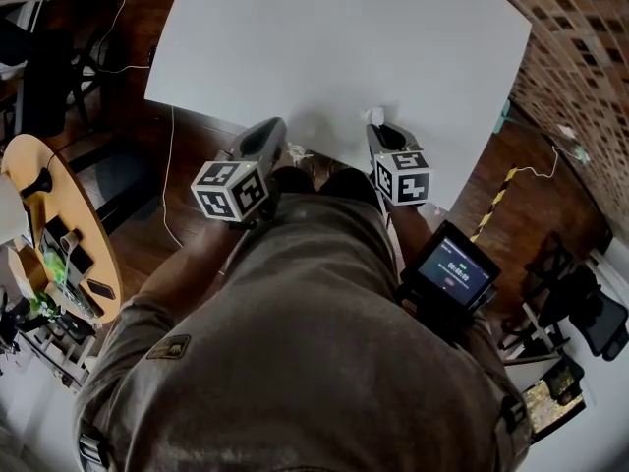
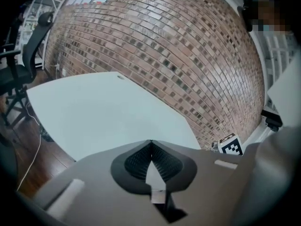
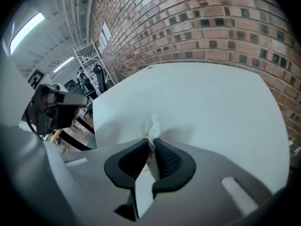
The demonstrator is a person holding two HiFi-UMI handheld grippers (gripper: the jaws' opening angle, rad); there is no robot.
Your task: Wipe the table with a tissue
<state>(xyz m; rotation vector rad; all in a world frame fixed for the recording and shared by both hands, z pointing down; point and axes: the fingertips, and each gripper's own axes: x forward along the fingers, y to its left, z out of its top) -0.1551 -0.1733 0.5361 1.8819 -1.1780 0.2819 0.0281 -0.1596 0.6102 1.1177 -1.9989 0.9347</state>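
Two tools are held at the near edge of one white tabletop [image 1: 344, 37]. Toward the tabletop's left side, the left tool [image 2: 150, 144] has its two jaws pressed together at the tips with nothing between them. Toward the tabletop's right side, the right tool [image 3: 151, 142] pinches one crumpled white tissue [image 3: 154, 125]. The tissue sticks out past the jaw tips, over the tabletop's near edge; whether it touches the surface cannot be told. One brick wall [image 2: 188, 46] stands beyond the tabletop's far edge.
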